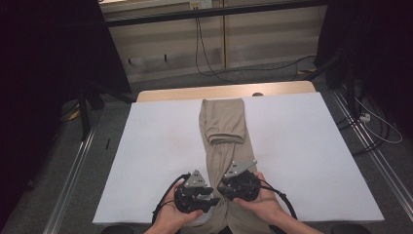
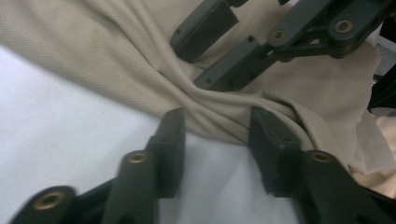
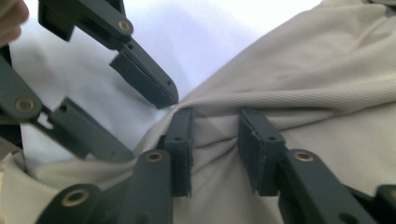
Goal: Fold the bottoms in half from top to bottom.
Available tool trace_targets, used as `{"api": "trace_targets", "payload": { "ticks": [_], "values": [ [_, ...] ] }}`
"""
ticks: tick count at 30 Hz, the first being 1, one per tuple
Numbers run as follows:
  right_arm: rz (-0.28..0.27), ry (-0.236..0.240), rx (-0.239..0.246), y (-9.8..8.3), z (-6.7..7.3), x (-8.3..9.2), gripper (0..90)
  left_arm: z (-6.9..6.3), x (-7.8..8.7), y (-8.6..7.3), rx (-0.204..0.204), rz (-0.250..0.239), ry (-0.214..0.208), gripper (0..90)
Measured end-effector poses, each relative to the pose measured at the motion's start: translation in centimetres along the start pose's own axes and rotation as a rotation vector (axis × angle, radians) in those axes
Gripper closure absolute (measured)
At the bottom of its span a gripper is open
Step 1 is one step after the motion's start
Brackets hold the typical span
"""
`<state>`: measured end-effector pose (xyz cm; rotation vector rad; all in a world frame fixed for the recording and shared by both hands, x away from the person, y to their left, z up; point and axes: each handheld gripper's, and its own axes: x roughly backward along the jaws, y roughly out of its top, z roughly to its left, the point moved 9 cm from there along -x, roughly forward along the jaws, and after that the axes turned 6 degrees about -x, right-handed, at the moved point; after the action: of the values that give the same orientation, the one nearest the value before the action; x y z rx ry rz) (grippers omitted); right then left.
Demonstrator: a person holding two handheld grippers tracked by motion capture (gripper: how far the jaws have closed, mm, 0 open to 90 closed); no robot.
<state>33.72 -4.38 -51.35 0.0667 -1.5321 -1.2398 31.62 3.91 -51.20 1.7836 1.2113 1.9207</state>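
- Beige garment (image 1: pixel 223 127) lies lengthwise down the middle of the white-covered worktop (image 1: pixel 311 161), far end folded back, near end bunched into creases.
- Left tool (image 2: pixel 215 122): jaws apart, tips at the garment's edge, white cover between them; not clamped.
- Right tool (image 3: pixel 215 122): jaws apart, pressed down onto a fold of cloth between them; no firm clamp visible.
- Both tools sit just beside each other at the near end.

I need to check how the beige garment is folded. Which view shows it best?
The high view: the whole beige garment lies lengthwise on the white table, far end folded back. Both gripper views give only close-ups of bunched fabric.
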Motion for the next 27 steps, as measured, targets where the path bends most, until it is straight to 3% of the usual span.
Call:
{"api": "trace_targets", "payload": {
  "ticks": [1, 2, 5, 7, 12, 16, 18, 21, 23, 24, 26, 27],
  "values": [
    [0.000, 0.005, 0.005, 0.1, 0.1, -0.1, 71.5, 0.1, 0.0, 0.0, -0.002, 0.009, -0.001, 55.5],
    [0.000, 0.006, 0.010, 0.1, 0.1, -0.1, 73.6, 0.2, -0.1, 0.0, -0.001, 0.009, 0.029, 58.4],
    [0.000, 0.011, 0.016, 0.2, 0.2, -0.1, 77.0, 0.8, -0.1, 0.0, -0.050, 0.034, 0.079, 79.8],
    [-0.006, 0.016, 0.014, 0.2, 0.2, 0.1, 77.5, 0.9, 0.0, -0.1, -0.031, 0.035, 0.062, 90.0],
    [-0.008, 0.035, -0.002, -0.8, 0.5, 1.7, 78.9, 0.9, 0.2, -0.2, -0.034, 0.052, 0.071, 90.0],
    [0.027, 0.047, 0.021, -2.0, 1.4, 1.5, 76.8, 0.9, 0.1, -0.1, -0.014, 0.042, 0.066, 90.0],
    [0.020, 0.042, 0.046, -1.7, 1.7, 1.2, 67.3, 1.0, 0.2, -0.2, -0.017, 0.048, 0.064, 90.0],
    [0.013, 0.030, 0.062, -1.3, 1.7, 0.6, 62.8, 1.0, 0.2, -0.2, -0.005, 0.036, 0.055, 90.0],
    [0.016, 0.024, 0.074, -1.1, 1.7, 0.4, 68.1, 1.0, 0.1, -0.2, 0.008, 0.025, 0.051, 90.0],
    [0.020, 0.021, 0.077, -1.1, 1.6, 0.5, 75.6, 1.1, 0.2, -0.3, 0.001, 0.030, 0.046, 90.0],
    [0.025, 0.013, 0.054, -1.1, 1.4, 0.6, 86.1, 1.1, 0.1, -0.2, 0.025, 0.017, 0.039, 90.0],
    [0.025, 0.017, 0.044, -1.1, 1.3, 0.7, 87.4, 1.2, 0.2, -0.3, 0.025, 0.023, 0.057, 90.0]
  ]
}}
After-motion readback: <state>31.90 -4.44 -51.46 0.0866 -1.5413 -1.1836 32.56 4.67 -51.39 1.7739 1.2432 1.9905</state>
